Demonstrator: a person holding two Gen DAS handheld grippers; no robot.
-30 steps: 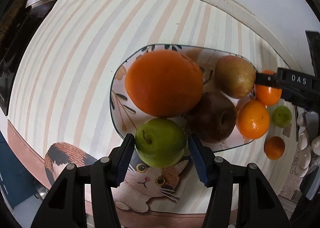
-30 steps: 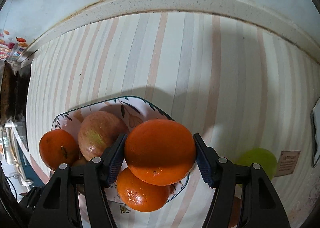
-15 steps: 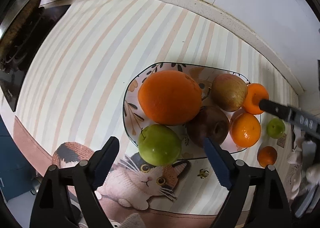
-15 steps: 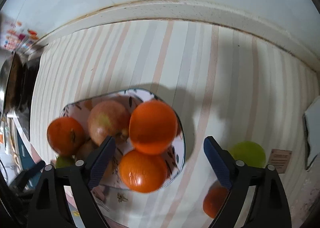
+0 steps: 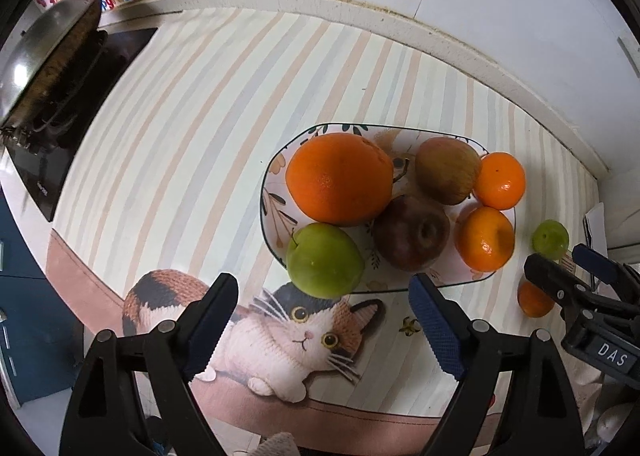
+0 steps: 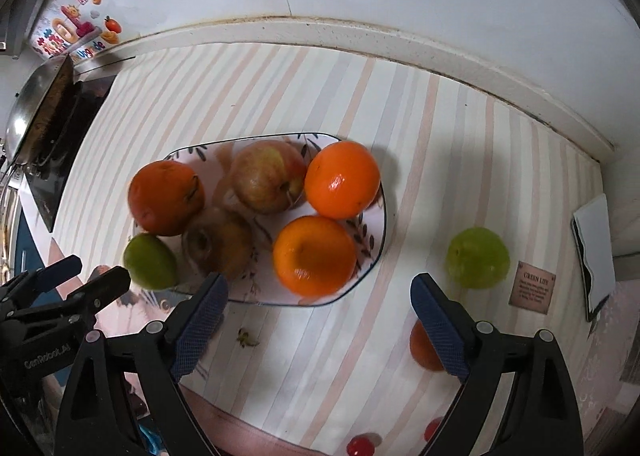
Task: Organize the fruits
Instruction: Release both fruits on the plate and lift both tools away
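Both the left tool [image 5: 322, 322] and right tool [image 6: 318, 320] hover empty, jaws apart, above the fruit plate [image 5: 400, 287].

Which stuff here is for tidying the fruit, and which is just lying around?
For the job: plate; on it a big orange, green apple, two other apples, two small oranges; off it a loose green fruit and loose orange.

Just lying around: cat mat, stove, pan, stickers, brown label.
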